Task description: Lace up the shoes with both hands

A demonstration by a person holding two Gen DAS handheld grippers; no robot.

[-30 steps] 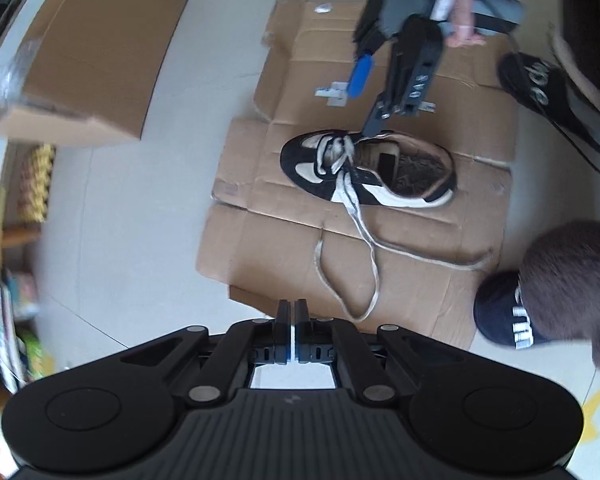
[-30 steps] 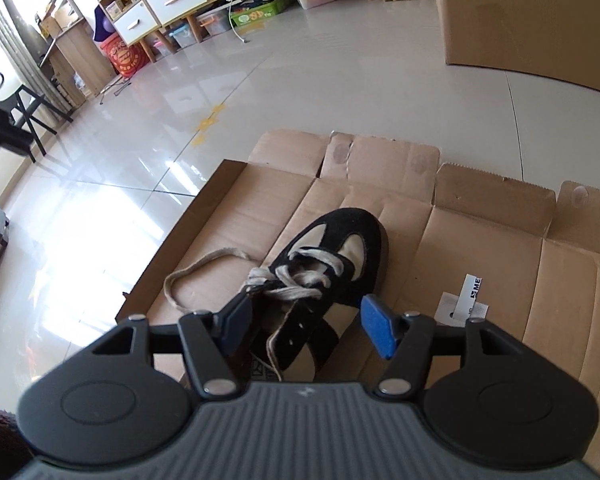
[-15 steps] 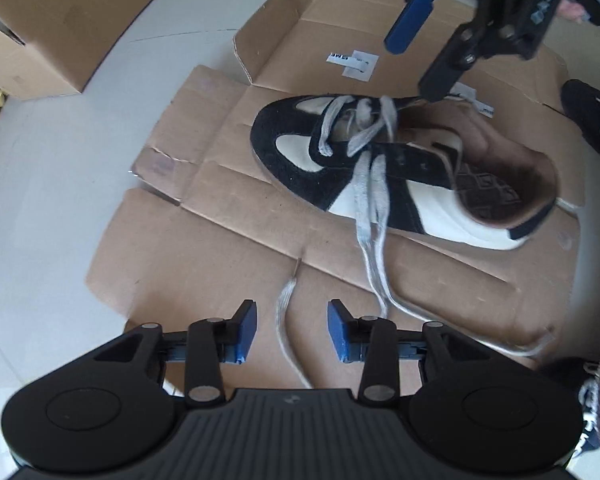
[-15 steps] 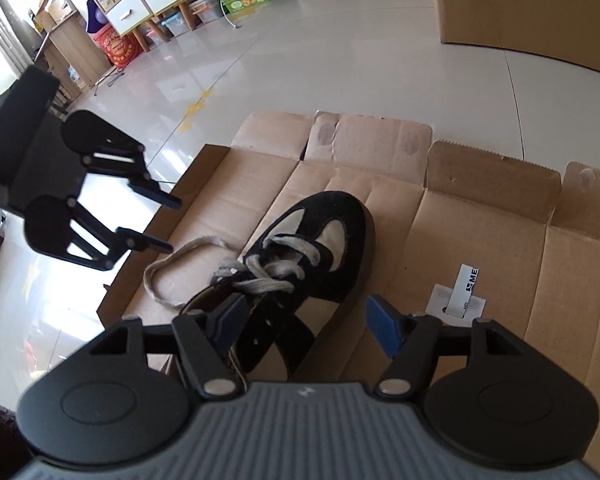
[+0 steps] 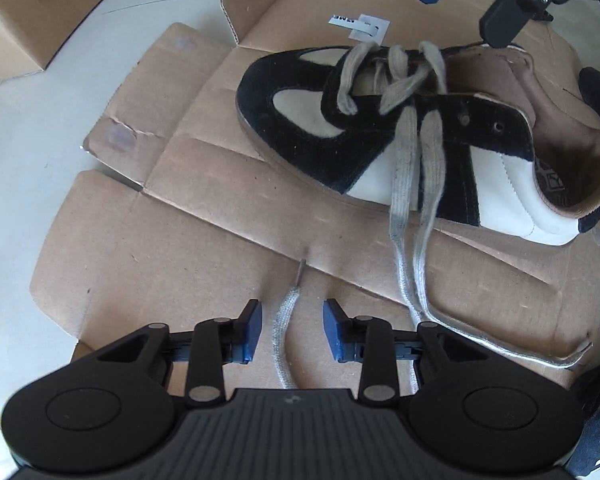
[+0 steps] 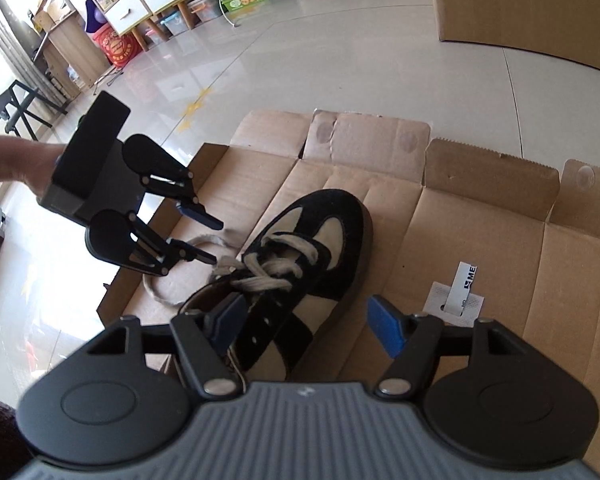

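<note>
Where lace end (image 5: 287,322) shows, fingers (image 5: 249,330) apart

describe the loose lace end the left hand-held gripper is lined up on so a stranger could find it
On the flattened brown cardboard, before the black-and-cream suede shoe, a grey woven lace end lies between the open left hand-held gripper. Unlike the lace's other stretches, it ends in a thin bare tip.

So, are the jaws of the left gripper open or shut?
Open. The left gripper shows a clear gap between its blue pads, with the lace end lying loose between them.
</note>
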